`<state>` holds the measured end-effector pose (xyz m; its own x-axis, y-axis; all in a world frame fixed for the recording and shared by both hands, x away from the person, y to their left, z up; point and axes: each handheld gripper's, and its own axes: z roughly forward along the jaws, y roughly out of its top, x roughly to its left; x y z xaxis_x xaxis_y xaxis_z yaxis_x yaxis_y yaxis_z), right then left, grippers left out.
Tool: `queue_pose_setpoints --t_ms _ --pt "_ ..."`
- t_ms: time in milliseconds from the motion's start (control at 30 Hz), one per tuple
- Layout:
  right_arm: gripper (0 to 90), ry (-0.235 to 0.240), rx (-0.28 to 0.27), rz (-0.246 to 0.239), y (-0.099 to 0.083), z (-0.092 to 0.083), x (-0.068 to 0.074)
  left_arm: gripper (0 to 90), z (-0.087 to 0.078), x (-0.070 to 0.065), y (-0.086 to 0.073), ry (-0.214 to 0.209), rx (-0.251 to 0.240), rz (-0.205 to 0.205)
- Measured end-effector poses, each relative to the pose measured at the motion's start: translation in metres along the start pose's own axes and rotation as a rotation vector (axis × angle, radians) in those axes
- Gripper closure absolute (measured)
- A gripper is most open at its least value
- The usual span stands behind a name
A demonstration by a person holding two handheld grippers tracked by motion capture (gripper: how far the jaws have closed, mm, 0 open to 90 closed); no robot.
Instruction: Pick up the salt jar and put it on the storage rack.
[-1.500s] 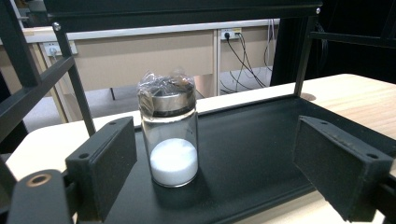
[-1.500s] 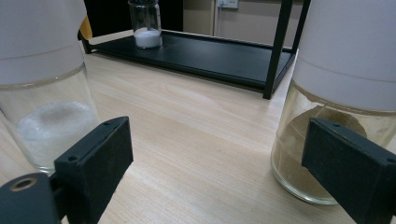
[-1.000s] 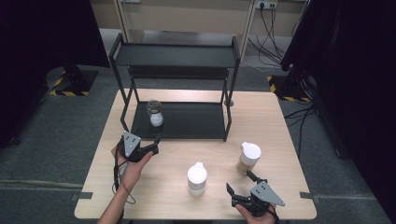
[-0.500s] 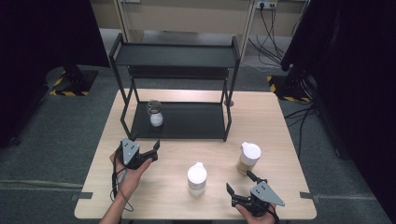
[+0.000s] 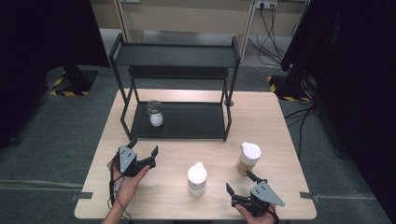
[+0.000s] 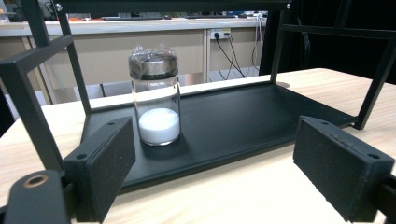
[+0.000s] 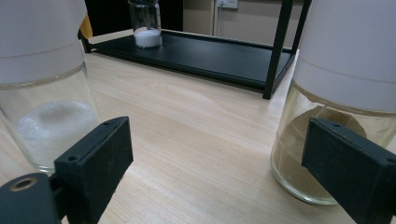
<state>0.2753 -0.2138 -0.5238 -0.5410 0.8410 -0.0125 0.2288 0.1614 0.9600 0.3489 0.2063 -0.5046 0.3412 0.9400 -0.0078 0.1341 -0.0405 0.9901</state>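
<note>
A glass jar with a metal lid and white powder (image 5: pixel 155 113) (image 6: pixel 155 100) (image 7: pixel 145 23) stands at the left of the black rack's lower shelf (image 5: pixel 187 122). My left gripper (image 5: pixel 144 146) (image 6: pixel 217 158) is open on the table in front of the rack, pointing at that jar from a short way off, with nothing between its pads. My right gripper (image 5: pixel 239 181) (image 7: pixel 219 158) is open near the front edge. It aims at the gap between a white-lidded jar of white powder (image 5: pixel 197 178) (image 7: pixel 42 84) and a white-lidded jar of brown powder (image 5: pixel 249 157) (image 7: pixel 345 107), touching neither.
The black two-level rack (image 5: pixel 177 56) takes up the back half of the wooden table (image 5: pixel 266 116); its upper shelf is bare. Its posts (image 5: pixel 227 116) stand at the corners. Dark curtains and floor cables surround the table.
My left gripper has drawn back from the rack toward the near edge of the table, still open. The right gripper and all three jars have stayed put.
</note>
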Motion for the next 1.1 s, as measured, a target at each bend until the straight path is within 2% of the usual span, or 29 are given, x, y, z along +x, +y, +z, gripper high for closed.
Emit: queue_pose_setpoints --t_ms 467,967,1100 --pt "8.9 -0.002 -0.001 0.001 0.0 0.0 0.0 12.3 -0.015 -0.005 -0.015 -0.023 0.02 -0.023" --pt "8.9 -0.003 -0.001 -0.001 0.0 0.0 0.0 12.1 -0.032 -0.011 -0.024 -0.025 0.027 -0.045" --pt "8.9 -0.003 -0.001 -0.001 0.0 0.0 0.001 12.1 -0.036 -0.013 -0.025 -0.027 0.027 -0.04"
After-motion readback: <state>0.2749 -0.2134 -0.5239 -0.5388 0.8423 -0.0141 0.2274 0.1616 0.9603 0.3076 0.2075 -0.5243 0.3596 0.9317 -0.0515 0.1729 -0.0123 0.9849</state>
